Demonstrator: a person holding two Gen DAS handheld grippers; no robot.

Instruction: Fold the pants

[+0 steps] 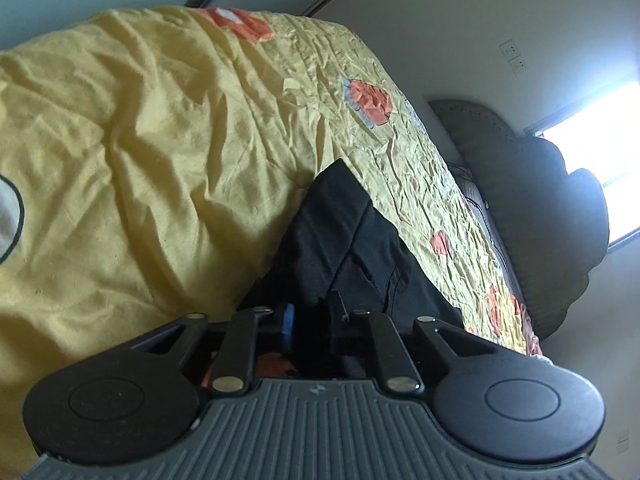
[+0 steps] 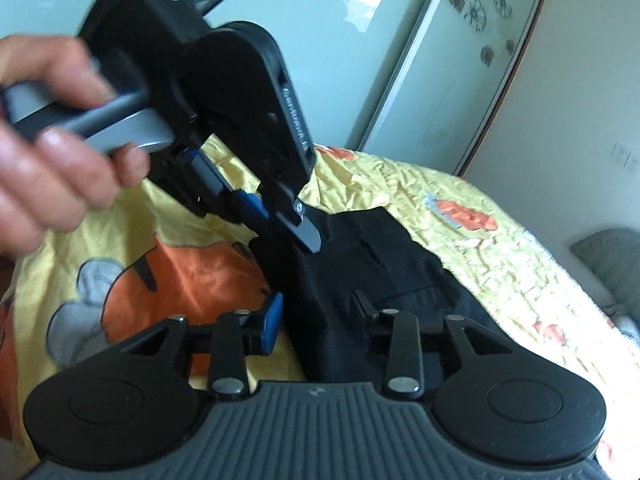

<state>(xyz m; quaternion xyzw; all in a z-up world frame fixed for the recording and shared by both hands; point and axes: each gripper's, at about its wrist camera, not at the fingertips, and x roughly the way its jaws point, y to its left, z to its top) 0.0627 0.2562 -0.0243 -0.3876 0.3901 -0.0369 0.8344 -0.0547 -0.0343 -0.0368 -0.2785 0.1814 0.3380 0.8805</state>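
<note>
1. On the far left of the right wrist view, your left hand (image 2: 52,128) grips the grey handle of the black left gripper (image 2: 310,240), which reaches down and rightward to the near-left edge of the pants.
2. That gripper's blue-padded tips sit on or just at the dark cloth; you cannot tell from either view whether they are pinching it or merely standing narrowly apart over it.
3. The black fabric pants (image 2: 372,276) lie flat in the middle of the yellow quilted bedspread with orange cartoon patches (image 2: 500,280), running from near the camera away toward the far side.
4. Your right gripper (image 2: 316,318) hangs over the near end of the pants with its tongs spread; the blue pad on the left and the black finger on the right stand apart, with dark cloth under the gap and nothing pressed between them.
5. Far right, a grey pillow (image 2: 612,264) rests at the bed's edge.
</note>
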